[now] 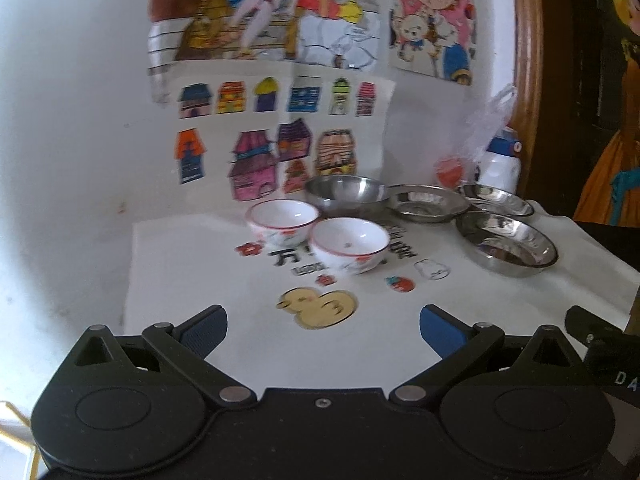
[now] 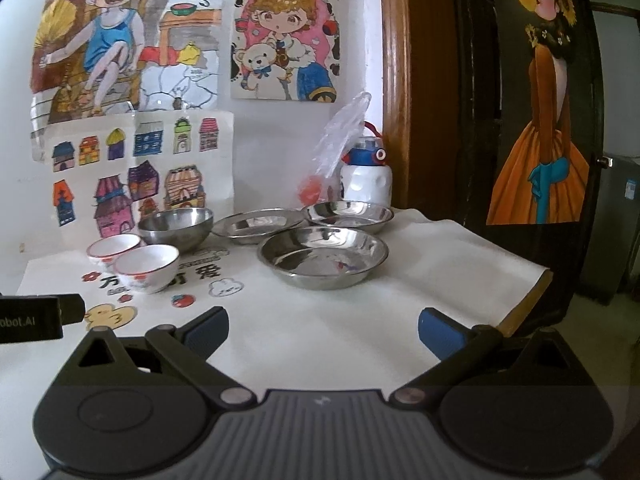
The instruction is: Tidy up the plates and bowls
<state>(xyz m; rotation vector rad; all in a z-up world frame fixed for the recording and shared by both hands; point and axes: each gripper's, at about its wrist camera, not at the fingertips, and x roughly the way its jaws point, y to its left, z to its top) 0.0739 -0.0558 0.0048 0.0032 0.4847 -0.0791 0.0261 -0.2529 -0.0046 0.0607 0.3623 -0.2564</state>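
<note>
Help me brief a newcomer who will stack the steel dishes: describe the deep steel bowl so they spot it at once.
Start at the house drawings on the wall. On the white cloth right below them stands the deep steel bowl, behind the two white bowls. Unlike the three shallow steel plates to its right, it is tall-sided and has no flat rim.

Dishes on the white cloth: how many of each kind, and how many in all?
White ceramic bowls with red rims: 2
Deep steel bowl: 1
Shallow steel plates: 3
Total: 6 dishes, none stacked, none held by a gripper.
</note>
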